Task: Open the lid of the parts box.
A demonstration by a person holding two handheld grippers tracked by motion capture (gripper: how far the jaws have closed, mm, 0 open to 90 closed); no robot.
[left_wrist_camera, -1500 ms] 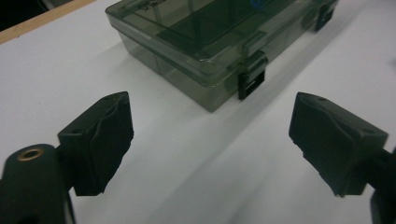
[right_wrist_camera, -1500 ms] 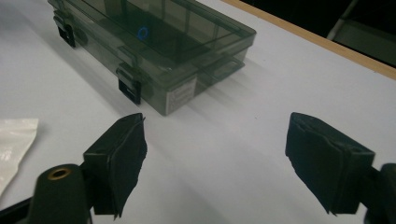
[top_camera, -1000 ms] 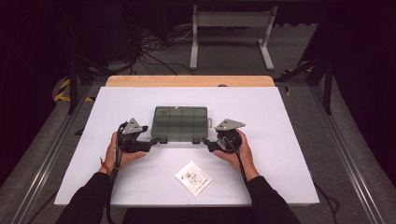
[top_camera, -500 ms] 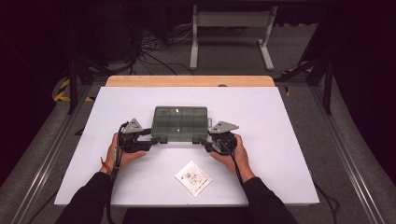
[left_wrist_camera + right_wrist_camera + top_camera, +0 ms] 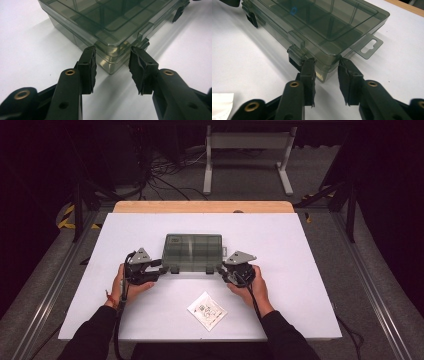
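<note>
So I had the smoky clear compartment box [image 5: 193,252] sitting shut in the middle of the white table [image 5: 310,285], lid down, long side facing me; the little white packet [image 5: 207,310] lay nearer my edge, well apart from the box. My left gripper [image 5: 111,67] was at the box's near left corner, and its jaws had just been closing in; in the left gripper view that corner poked in between the two pads, though I could see a sliver of gap on each side, so not actually pinching it. Same deal with my right gripper [image 5: 326,75] at the near right corner, right beside one of the dark latches [image 5: 294,61]; jaws had just been narrowing too, corner between them, pads very close to the plastic; I couldn't see them pressing on it. The hang tab [image 5: 369,46] stuck out past that end of the box, flat on the table.
</note>
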